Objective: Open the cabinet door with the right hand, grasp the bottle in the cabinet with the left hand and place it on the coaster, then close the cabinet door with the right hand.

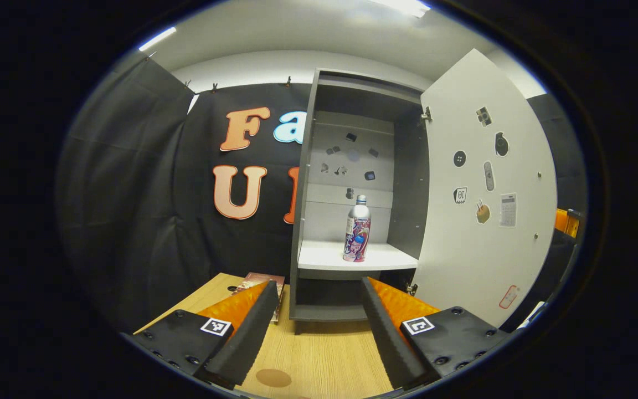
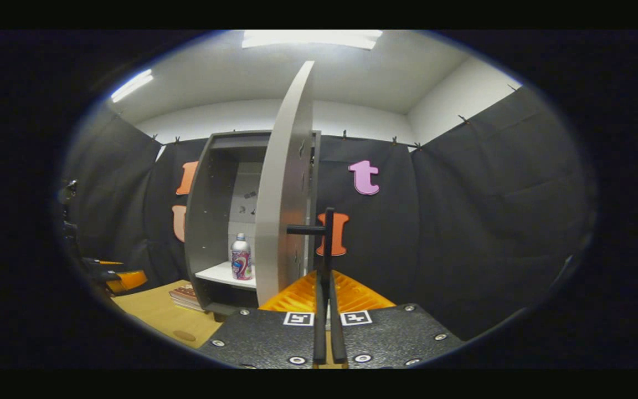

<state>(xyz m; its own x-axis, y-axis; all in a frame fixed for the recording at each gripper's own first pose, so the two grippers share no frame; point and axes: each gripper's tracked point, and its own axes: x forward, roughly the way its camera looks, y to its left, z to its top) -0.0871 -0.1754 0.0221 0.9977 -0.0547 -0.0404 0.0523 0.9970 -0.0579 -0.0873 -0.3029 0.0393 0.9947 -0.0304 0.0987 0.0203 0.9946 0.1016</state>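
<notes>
Door open — bottle not yet grasped

Left gripper view: left gripper point(image 1: 316, 310) spread apart, empty; aluminium bottle point(image 1: 357, 229) ahead on cabinet shelf point(image 1: 327, 256). Right gripper view: right gripper point(image 2: 325, 310) clamped on the door handle point(image 2: 327, 233) — placing and closing remain.

Shiny metal bottle point(image 1: 357, 228), wood-grain table point(image 1: 324, 360)

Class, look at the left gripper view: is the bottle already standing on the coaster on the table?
No. The bottle stands upright on the white shelf inside the open cabinet, while the round brown coaster lies bare on the table.
</notes>
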